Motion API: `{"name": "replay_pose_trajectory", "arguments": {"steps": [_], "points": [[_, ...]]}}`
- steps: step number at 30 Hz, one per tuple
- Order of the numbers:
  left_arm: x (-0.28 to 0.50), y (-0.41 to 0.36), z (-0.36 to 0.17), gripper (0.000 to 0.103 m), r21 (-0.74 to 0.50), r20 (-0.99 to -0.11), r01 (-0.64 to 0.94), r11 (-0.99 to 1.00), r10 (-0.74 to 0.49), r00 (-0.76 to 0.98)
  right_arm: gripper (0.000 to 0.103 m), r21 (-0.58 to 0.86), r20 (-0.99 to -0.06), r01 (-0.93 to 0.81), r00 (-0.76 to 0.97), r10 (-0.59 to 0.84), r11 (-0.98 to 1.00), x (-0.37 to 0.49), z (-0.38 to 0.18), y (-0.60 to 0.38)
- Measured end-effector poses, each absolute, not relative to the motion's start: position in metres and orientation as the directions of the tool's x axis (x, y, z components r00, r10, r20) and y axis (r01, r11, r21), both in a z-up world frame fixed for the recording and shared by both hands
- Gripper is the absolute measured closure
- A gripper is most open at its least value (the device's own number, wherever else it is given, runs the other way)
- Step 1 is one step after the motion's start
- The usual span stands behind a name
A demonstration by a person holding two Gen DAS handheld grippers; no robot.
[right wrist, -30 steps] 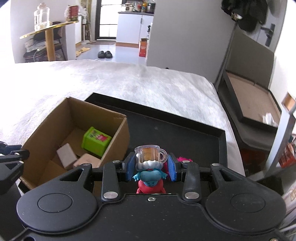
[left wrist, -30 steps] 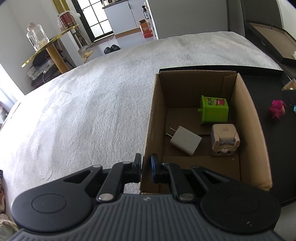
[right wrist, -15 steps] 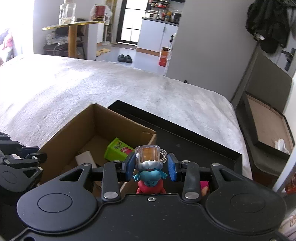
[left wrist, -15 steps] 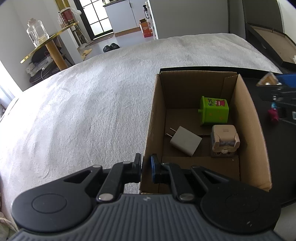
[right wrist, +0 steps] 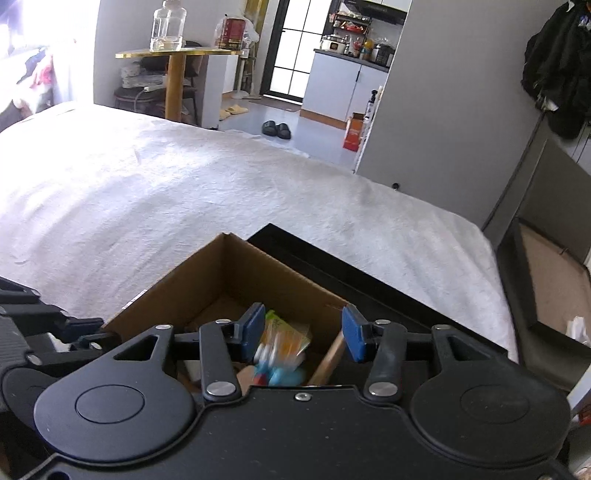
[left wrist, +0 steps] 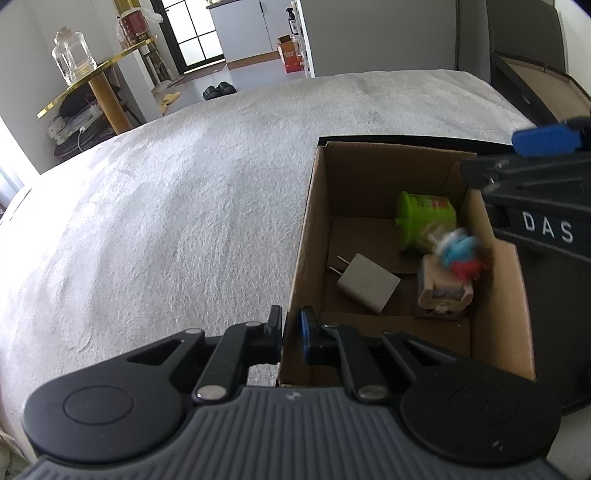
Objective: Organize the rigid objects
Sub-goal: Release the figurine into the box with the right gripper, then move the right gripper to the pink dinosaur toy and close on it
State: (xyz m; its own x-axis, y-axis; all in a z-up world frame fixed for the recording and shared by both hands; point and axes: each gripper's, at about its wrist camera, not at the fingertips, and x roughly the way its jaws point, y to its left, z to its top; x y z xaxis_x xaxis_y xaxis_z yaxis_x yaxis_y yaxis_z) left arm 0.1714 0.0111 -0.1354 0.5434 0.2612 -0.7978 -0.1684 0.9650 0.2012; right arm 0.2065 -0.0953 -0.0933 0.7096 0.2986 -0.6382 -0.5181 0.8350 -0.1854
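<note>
You're working over a white textured bedspread point(right wrist: 207, 192) that fills most of both views, w/ a black tray point(right wrist: 369, 273) lying on its near right part. Behind it: a gold-topped side table point(right wrist: 177, 55) w/ a glass jar point(right wrist: 168, 26) and a red tin point(right wrist: 231, 33), black slippers point(right wrist: 276, 129) on the grey floor, white cabinets at the back, dark clothes hanging top right.

The cardboard box point(left wrist: 314, 229) sits at the tray's left end, flaps up, top open. Inside: green cube toy point(left wrist: 424, 221) at the far right, white charger point(left wrist: 369, 284) w/ prongs pointing far-left, beige block toy point(left wrist: 439, 291) by the right wall. The blue-and-red figurine point(left wrist: 461, 254) is a motion blur just above the beige toy, inside the box walls.

Your left gripper point(left wrist: 291, 332) is clamped on the box's near-left wall, a pad each side of the cardboard. Your right gripper point(right wrist: 303, 332) is over the box's right side; jaws have just been opening, pads spread, and the figurine is below them, not touching either pad.

Left of the box the bedspread is bare and wide. The right wall stands close under your right gripper; tray rim runs just beyond the box's far wall.
</note>
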Motion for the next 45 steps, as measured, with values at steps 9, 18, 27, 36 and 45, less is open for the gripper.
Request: {"name": "replay_pose_trajectory", "arguments": {"steps": [9, 18, 27, 36, 45], "points": [[0.171, 0.008, -0.136, 0.094, 0.218, -0.793, -0.17, 0.961, 0.276, 0.544, 0.054, -0.153, -0.667, -0.465, 0.699, 0.256, 0.872, 0.196, -0.104, -0.13], [0.171, 0.001, -0.137, 0.094, 0.246, -0.785, -0.167, 0.955, 0.298, 0.544, 0.052, -0.119, -0.683, -0.398, 0.698, 0.215, 0.91, 0.185, -0.117, -0.171], [0.173, -0.004, -0.138, 0.094, 0.274, -0.779, -0.165, 0.948, 0.319, 0.54, 0.052, -0.089, -0.698, -0.356, 0.689, 0.197, 0.93, 0.18, -0.128, -0.198], [0.174, -0.011, -0.14, 0.093, 0.315, -0.772, -0.163, 0.935, 0.352, 0.529, 0.052, -0.04, -0.707, -0.306, 0.681, 0.19, 0.951, 0.182, -0.138, -0.223], [0.176, -0.017, -0.14, 0.093, 0.354, -0.765, -0.165, 0.92, 0.387, 0.515, 0.036, 0.029, -0.708, -0.277, 0.672, 0.215, 0.961, 0.183, -0.147, -0.25]]}}
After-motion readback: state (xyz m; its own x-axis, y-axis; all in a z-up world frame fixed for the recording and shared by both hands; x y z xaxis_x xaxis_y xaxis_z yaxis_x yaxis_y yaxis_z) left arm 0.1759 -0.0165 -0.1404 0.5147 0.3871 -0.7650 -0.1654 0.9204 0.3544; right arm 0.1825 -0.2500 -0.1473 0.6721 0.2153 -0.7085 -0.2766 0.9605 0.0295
